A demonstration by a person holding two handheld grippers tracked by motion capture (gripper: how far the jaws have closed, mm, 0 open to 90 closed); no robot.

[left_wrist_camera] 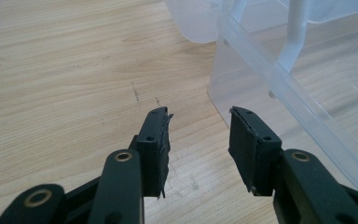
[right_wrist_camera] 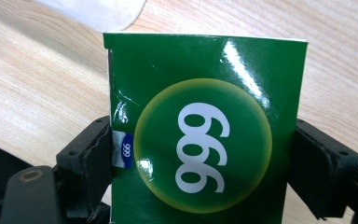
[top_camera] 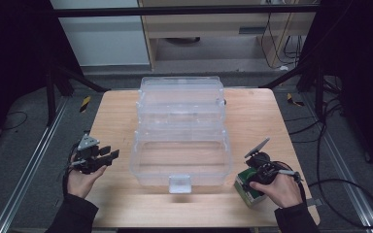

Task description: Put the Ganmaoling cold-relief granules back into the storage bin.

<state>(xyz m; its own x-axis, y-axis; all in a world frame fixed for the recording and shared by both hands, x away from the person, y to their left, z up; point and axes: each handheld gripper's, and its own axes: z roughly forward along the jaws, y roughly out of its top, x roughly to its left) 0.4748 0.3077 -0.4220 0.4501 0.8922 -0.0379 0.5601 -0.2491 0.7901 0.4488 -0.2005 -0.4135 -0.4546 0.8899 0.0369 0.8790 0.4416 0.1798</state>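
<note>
We see the green box (right_wrist_camera: pixel 205 135) at the near right of the table (top_camera: pixel 116 121), just right of the clear plastic bin's (top_camera: pixel 182 160) near corner. In the right gripper view its long axis runs straight away from the gripper, between the two black jaws. From above the box lies angled, one short end toward the near edge of the table.

The right gripper (top_camera: pixel 253 178) sits over the box, the right hand (top_camera: pixel 279 187) wrapped round it from the near side, wrist toward us. Both pads lie against the box's long sides, one on each, so we read the jaws as gripping the box. The box rests on the table.

The box is glossy green card with a yellow-green disc bearing white figures "999", a small blue tab with the same figures at one edge, and a white rim along its far end. Light glares across the top. A crease shows near the left pad.

The left gripper (top_camera: pixel 104 156) is held above the near left of the table, the left hand (top_camera: pixel 83 178) palm up beneath it, jaws aimed at the bin. Its jaws stand apart with bare wood between them.

Farther off, the bin's tiers step up toward the far edge, a clear latch (top_camera: pixel 180 184) at its near wall.
</note>
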